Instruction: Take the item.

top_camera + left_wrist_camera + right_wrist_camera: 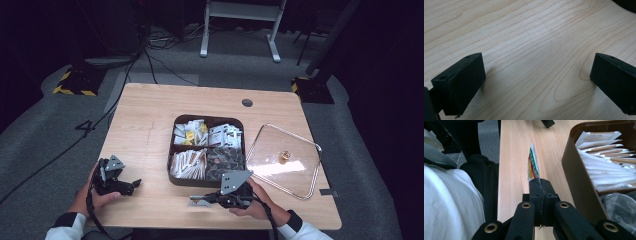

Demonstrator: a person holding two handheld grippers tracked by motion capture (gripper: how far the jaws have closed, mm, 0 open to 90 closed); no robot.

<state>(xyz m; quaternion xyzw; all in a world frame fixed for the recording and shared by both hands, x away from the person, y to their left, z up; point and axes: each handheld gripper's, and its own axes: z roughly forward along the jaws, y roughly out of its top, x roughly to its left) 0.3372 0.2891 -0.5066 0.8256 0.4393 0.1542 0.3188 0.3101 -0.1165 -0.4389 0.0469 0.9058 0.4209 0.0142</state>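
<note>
A person sits at the near edge of a wooden table (150, 115), a gripper in each hand. The right gripper (539, 182) has its jaws pressed together on a thin flat packet (533, 162) with red, yellow and green stripes, held on edge. The packet sticks straight out past the jaw tips, its long axis running along the near edge towards the table's left side, low over the wood. Just beyond it, towards the far edge, sits a dark brown divided tray (172, 170) holding white sachets and dark wrapped pieces; its near wall stands close beside the packet and would likely block any swing that way. A clear glass lid (300, 170) lies right of the tray. The left gripper (131, 186) rests by the near left corner, jaws wide apart and empty, well clear.
</note>
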